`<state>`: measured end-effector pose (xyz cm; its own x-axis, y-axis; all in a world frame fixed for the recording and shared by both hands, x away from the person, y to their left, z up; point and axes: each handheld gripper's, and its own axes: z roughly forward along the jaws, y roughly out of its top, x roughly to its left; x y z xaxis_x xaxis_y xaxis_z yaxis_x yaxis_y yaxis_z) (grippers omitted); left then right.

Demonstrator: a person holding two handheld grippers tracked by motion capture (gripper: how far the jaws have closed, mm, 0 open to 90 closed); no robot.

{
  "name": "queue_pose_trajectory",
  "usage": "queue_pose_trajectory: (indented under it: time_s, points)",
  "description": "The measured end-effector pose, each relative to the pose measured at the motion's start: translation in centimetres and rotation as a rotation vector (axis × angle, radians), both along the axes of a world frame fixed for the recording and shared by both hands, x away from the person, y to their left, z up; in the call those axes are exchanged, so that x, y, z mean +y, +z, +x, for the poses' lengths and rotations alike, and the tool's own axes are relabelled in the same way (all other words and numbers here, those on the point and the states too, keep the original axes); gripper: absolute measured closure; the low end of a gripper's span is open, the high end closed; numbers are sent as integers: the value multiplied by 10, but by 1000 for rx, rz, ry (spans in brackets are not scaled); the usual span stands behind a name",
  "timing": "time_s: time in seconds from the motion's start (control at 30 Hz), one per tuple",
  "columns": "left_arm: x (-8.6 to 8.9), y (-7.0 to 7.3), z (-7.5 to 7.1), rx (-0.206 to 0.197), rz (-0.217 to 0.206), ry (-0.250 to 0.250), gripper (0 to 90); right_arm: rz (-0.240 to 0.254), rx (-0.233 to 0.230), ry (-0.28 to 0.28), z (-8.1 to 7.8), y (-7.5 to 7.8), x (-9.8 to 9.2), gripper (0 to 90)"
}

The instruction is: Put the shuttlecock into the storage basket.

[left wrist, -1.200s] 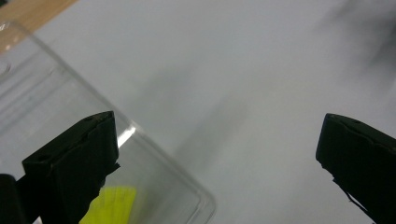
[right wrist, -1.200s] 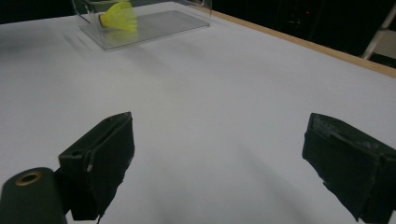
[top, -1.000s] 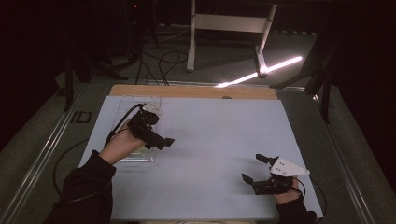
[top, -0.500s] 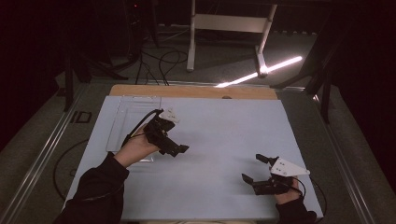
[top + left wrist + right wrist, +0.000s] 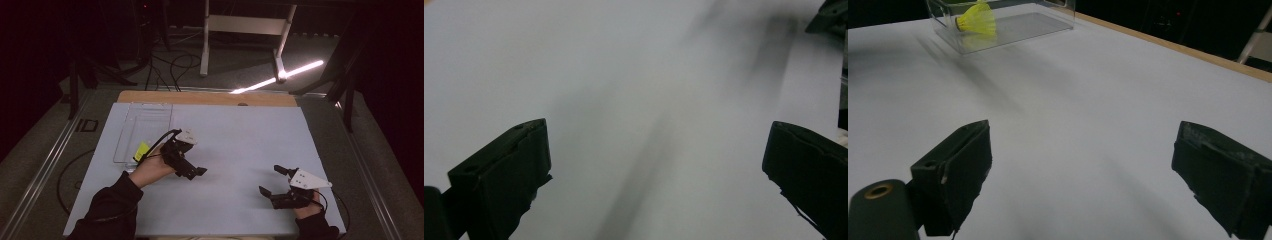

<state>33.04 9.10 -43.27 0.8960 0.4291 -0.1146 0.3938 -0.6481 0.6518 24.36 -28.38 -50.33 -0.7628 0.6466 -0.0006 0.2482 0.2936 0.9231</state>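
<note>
A yellow shuttlecock [image 5: 141, 150] [image 5: 976, 18] lies in the near end of a clear plastic tray [image 5: 145, 122] [image 5: 1013, 26] at the table's left. My left gripper [image 5: 196, 173] hovers just right of the tray, over the pale blue table top [image 5: 240, 145]; its jaws stand wide apart over bare surface [image 5: 659, 165]. My right gripper [image 5: 274, 181] rests near the front right of the table, open, with nothing between its jaws [image 5: 1083, 170].
A wooden strip [image 5: 210, 98] edges the table's far side. Behind it stand a white metal frame [image 5: 245, 30] and cables on the dark floor. A bright light streak [image 5: 280, 77] crosses the floor.
My left gripper has moved right and toward the near side, away from the tray, leaving the shuttlecock lying in it. The right gripper has stayed put.
</note>
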Motion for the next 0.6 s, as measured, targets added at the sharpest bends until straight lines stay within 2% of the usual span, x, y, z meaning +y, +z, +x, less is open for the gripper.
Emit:
queue_pose_trajectory:
  time_s: [0.1,0.33,0.6]
  points:
    - [2,-6,-5,6,-18,4,0,-1,1,3,0,0,0,94]
    - [11,-24,-16,15,-5,13,1,-1,5,4,0,0,0,94]
    - [27,-38,-30,29,-23,28,0,-3,6,8,0,0,1,94]
